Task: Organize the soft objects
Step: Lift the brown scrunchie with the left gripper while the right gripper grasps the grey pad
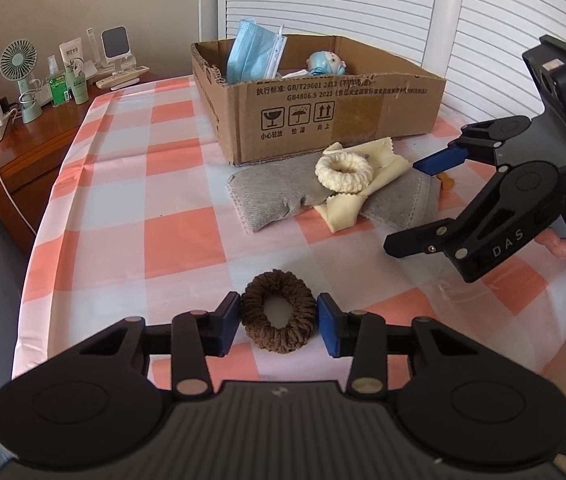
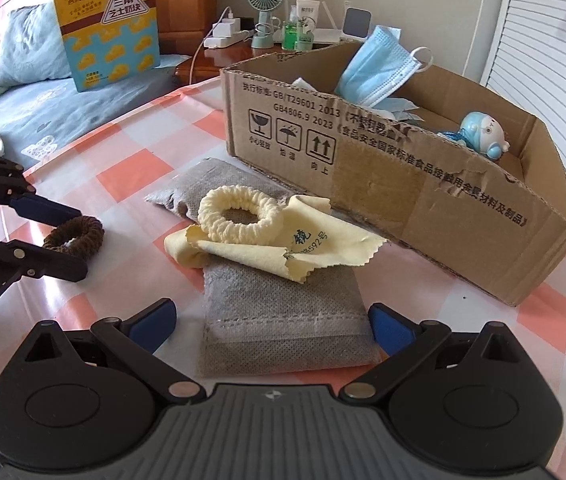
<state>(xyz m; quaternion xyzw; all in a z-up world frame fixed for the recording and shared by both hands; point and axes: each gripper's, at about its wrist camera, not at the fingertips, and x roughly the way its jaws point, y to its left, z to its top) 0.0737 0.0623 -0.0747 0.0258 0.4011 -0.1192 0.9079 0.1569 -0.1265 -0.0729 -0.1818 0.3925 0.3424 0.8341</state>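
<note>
My left gripper (image 1: 278, 322) brackets the brown scrunchie (image 1: 279, 316) on the checked tablecloth (image 1: 131, 184), pads touching its sides, my right gripper (image 2: 271, 324) gapes around the grey pouch (image 2: 283, 320), and the cardboard box (image 1: 323, 120) holds a blue mask (image 1: 255, 52) and a half-hidden blue toy (image 1: 325, 63).

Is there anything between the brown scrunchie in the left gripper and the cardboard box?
Partly: the grey pouch with the yellow cloth and cream scrunchie lies before the cardboard box, right of the brown scrunchie's straight path.
</note>
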